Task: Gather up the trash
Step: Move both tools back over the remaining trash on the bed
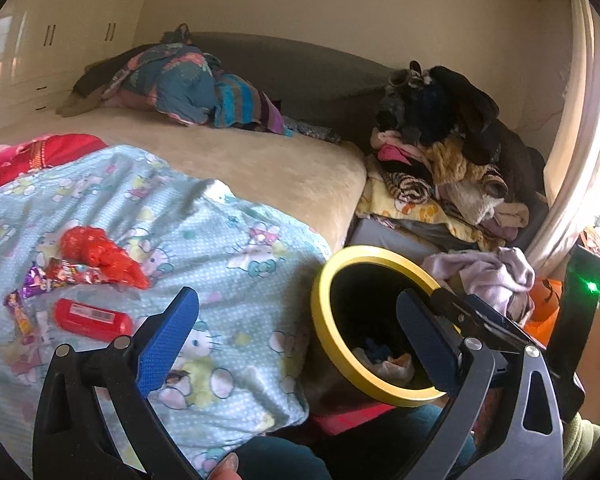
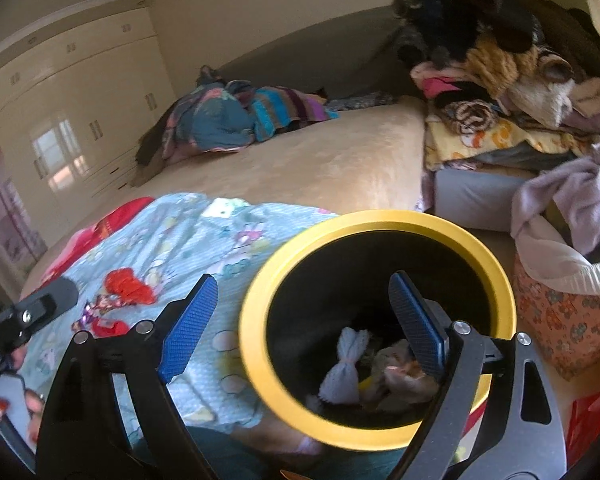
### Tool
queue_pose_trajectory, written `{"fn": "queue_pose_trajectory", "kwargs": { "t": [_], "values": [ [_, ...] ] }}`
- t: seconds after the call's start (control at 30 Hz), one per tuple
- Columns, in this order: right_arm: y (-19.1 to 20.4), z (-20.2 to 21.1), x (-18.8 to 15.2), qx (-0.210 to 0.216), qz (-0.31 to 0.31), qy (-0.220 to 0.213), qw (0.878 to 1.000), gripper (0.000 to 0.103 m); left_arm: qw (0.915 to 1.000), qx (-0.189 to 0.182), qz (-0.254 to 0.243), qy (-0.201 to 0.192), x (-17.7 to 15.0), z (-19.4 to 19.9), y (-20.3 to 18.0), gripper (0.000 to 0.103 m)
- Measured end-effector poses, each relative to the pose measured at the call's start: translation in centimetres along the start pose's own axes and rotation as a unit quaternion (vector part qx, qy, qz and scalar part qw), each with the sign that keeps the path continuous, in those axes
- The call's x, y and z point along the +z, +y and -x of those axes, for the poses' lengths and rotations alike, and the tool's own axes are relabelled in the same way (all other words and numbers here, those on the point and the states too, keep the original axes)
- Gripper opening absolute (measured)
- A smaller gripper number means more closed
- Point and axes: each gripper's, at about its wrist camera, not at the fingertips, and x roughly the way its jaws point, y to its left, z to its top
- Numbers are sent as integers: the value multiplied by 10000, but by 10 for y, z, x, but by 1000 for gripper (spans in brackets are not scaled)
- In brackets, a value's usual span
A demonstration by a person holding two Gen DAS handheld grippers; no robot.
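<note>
A black bin with a yellow rim (image 1: 320,320) (image 2: 256,312) stands beside the bed and holds crumpled trash (image 2: 346,368). On the blue patterned sheet (image 1: 220,248) lie a red crumpled wrapper (image 1: 100,254), a red rectangular packet (image 1: 92,320) and purple candy wrappers (image 1: 36,284); the red wrappers also show in the right wrist view (image 2: 130,286). My left gripper (image 1: 296,340) is open and empty, between the trash and the bin. My right gripper (image 2: 300,328) is open and empty, its right finger over the bin's mouth.
A beige bed (image 1: 260,160) carries a heap of coloured clothes (image 1: 188,84). A tall pile of laundry (image 1: 440,152) sits right of the bed, with a floral basket (image 2: 568,320) of cloth. Wardrobes (image 2: 80,100) line the far left wall.
</note>
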Motion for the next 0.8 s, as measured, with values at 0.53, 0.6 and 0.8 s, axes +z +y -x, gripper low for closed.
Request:
{"fn": "queue_pose_trajectory", "kwargs": {
  "t": [0.53, 0.6, 0.8],
  "values": [
    [65, 3, -11, 658, 823, 167, 9943, 79, 9975, 487, 332, -387, 7, 33, 55, 97],
    [75, 1, -12, 776, 943, 235, 9922, 79, 9969, 541, 385, -415, 8, 37, 62, 97],
    [103, -3, -20, 1032, 1334, 387, 9849, 80, 9941, 763, 606, -475, 8, 45, 90, 97]
  ]
}}
